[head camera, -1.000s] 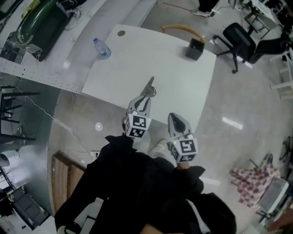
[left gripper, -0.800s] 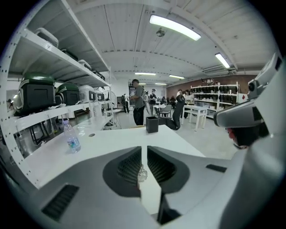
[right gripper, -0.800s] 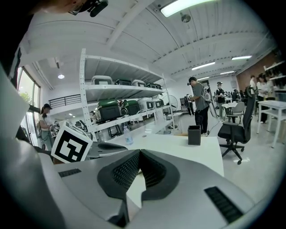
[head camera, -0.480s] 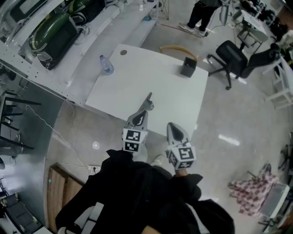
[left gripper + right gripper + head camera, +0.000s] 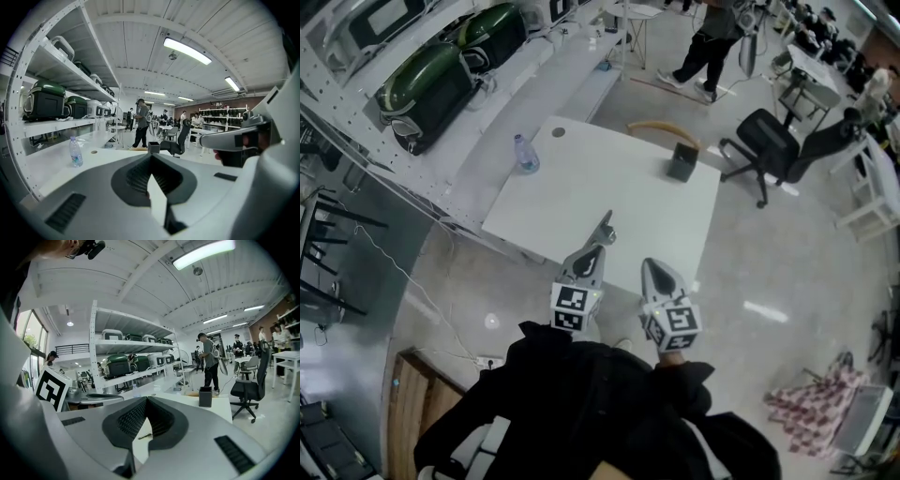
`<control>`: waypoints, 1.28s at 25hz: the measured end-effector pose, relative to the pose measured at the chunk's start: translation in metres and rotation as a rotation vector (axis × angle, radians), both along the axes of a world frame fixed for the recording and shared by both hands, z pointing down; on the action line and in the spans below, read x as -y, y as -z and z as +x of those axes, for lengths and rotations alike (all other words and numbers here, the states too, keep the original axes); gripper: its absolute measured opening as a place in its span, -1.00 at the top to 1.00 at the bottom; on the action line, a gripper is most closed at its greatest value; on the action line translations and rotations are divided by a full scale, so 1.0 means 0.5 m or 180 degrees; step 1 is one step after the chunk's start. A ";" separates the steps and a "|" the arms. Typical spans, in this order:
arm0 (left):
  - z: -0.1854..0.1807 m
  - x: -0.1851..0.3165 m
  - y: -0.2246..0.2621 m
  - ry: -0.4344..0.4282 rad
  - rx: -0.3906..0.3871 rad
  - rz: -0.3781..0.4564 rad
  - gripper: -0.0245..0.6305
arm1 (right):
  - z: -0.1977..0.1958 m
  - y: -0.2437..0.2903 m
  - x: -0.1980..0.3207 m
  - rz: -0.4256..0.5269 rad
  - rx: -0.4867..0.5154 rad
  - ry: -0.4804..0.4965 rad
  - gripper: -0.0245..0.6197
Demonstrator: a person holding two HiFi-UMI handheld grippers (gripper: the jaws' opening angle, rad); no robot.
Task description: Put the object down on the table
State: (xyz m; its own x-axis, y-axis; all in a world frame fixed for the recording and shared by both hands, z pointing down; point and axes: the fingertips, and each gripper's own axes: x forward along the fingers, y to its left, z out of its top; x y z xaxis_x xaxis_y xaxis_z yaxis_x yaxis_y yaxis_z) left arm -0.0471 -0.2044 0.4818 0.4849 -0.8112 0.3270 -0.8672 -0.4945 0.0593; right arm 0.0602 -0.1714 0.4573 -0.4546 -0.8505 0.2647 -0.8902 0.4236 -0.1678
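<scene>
A slim grey object (image 5: 604, 227) lies on the white table (image 5: 572, 183), a little in from its near edge. The right gripper view shows the object (image 5: 144, 436) as a thin dark sliver on the tabletop, seen through that gripper's jaws. My left gripper (image 5: 592, 247) points at the object from just behind it, shut, and nothing shows between its jaws in the left gripper view. My right gripper (image 5: 650, 263) hangs beside it to the right, also shut and empty.
A plastic water bottle (image 5: 523, 156) stands at the table's left edge and a black box (image 5: 680, 162) at its far right. A black office chair (image 5: 769, 150) is beyond the table. Shelves with green cases (image 5: 431, 80) run along the left. A person (image 5: 708, 42) walks at the far side.
The table has drawn away and looks smaller, so the view has pulled back. Both grippers came back with it, keeping side by side. The slim object stays where it was on the table.
</scene>
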 end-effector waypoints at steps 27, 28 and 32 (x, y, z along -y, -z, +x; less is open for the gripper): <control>-0.013 -0.052 0.114 0.0069 -0.0269 0.0404 0.92 | -0.004 0.094 -0.003 0.0336 -0.0036 -0.0051 0.92; -0.013 -0.054 0.115 0.0073 -0.0272 0.0406 0.92 | -0.003 0.096 -0.005 0.0336 -0.0038 -0.0061 0.92; -0.016 -0.062 0.117 0.0087 -0.0277 0.0414 0.92 | -0.008 0.090 -0.013 0.0351 -0.0014 -0.0016 0.92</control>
State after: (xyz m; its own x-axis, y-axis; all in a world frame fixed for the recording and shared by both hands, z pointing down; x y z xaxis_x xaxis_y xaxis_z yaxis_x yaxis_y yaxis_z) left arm -0.0552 -0.1732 0.4234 0.4841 -0.8572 0.1760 -0.8747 -0.4792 0.0719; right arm 0.0565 -0.1648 0.4120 -0.4494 -0.8767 0.1714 -0.8929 0.4349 -0.1164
